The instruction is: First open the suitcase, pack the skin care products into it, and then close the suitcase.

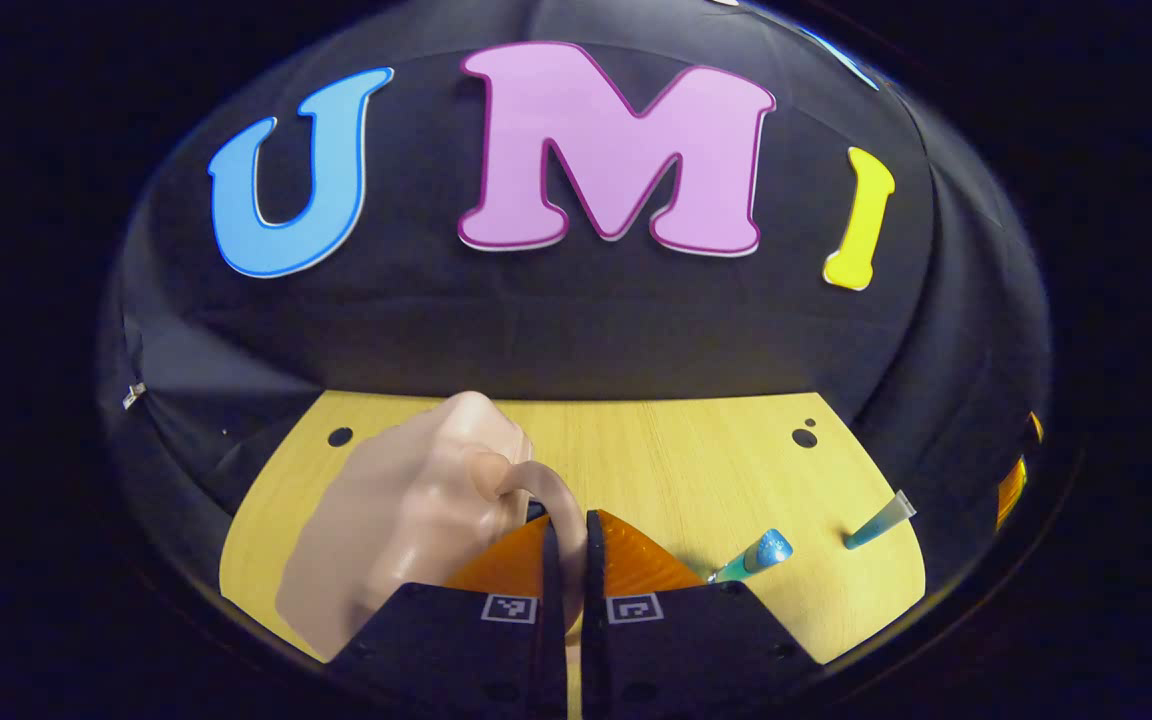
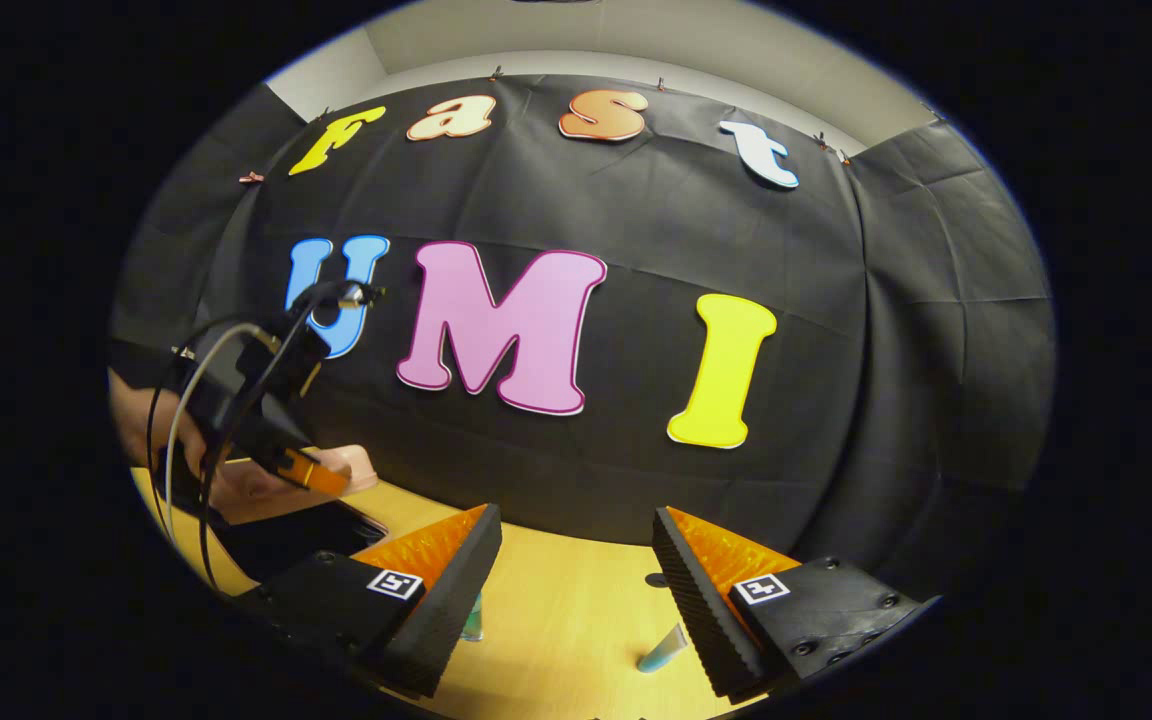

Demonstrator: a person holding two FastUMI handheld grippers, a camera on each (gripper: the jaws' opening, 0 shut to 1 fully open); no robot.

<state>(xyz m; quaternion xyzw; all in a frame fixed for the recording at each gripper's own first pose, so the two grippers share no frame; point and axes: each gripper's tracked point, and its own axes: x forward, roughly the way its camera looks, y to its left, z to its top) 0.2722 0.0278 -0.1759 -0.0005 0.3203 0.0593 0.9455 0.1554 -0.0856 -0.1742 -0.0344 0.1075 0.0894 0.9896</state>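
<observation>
Left gripper view: the left gripper (image 1: 568, 560) sits low over the yellow wooden counter (image 1: 656, 450), its two fingers drawn together on the pale pink loop handle (image 1: 548, 495) of the suitcase (image 1: 406, 520). The loop runs down between the finger pads; both appear to press it. The suitcase itself is a smooth pink shell lying to the left of the fingers, on the counter. To the right on the counter lie two skin care products, well apart from the suitcase: a teal tube with a speckled blue cap (image 1: 751, 558) just beside the right finger, and a second teal tube with a clear cap (image 1: 878, 521) farther right, near the counter's edge.

Right gripper view: the right gripper (image 2: 576, 580) hangs above the counter (image 2: 556, 600) with fingers wide apart, nothing between them. A teal tube (image 2: 662, 650) lies on the wood by the right finger; another teal item (image 2: 473, 618) peeks out behind the left finger. Far left, a hand (image 2: 226, 480) holds the other gripper (image 2: 311, 470), cables trailing, at the pink suitcase (image 2: 356, 462).
</observation>
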